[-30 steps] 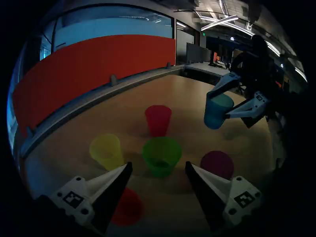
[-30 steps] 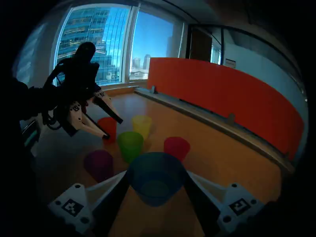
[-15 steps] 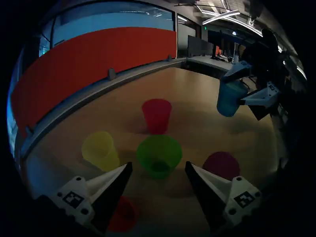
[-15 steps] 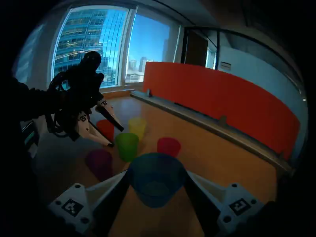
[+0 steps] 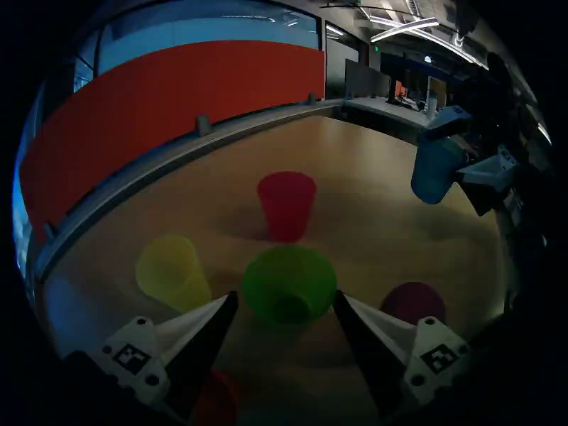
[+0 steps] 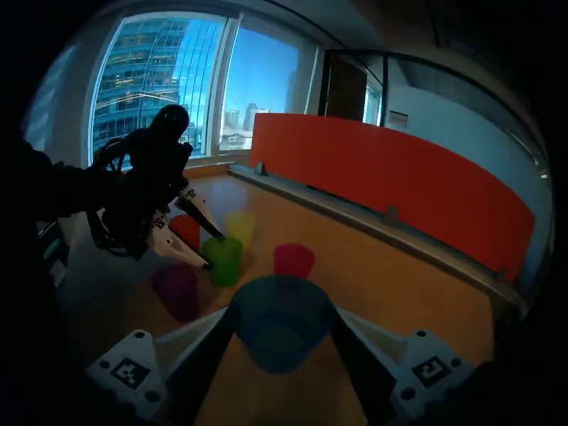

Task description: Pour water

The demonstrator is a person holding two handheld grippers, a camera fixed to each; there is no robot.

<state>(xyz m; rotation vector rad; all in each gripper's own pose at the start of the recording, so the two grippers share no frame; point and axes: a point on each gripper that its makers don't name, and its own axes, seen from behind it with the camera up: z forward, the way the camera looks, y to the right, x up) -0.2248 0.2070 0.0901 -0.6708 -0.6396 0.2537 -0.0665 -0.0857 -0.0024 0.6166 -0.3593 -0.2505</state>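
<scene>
Starting with the left gripper view, the left tool [image 5: 284, 297] has its fingers spread wide and pinches nothing. The green cup [image 5: 289, 284] stands upright on the counter [image 5: 369, 220] in the gap just ahead of the tips; whether either finger touches it I cannot tell. A red cup [image 5: 287, 202] stands at 12 o'clock from the green one, a yellow cup [image 5: 170, 273] at 9 o'clock and a purple cup [image 5: 413, 302] at 4 o'clock. At 2 o'clock of the view the right tool [image 5: 444, 157] carries the blue cup [image 5: 433, 174] in the air, clear of the counter and close to upright. Moving to the right gripper view, that tool's two fingers press on the blue cup's wall from 9 and 3 o'clock, near the rim. How much water it holds is too dim to judge. The cup looks like thin, smooth plastic, so it is probably light, easily squashed and slippery along its taper. A moderate grip high on the wall, where the rim stiffens it, seems best, and any water would shift as it tilts. The green cup, likely just as light, may tip if nudged.
</scene>
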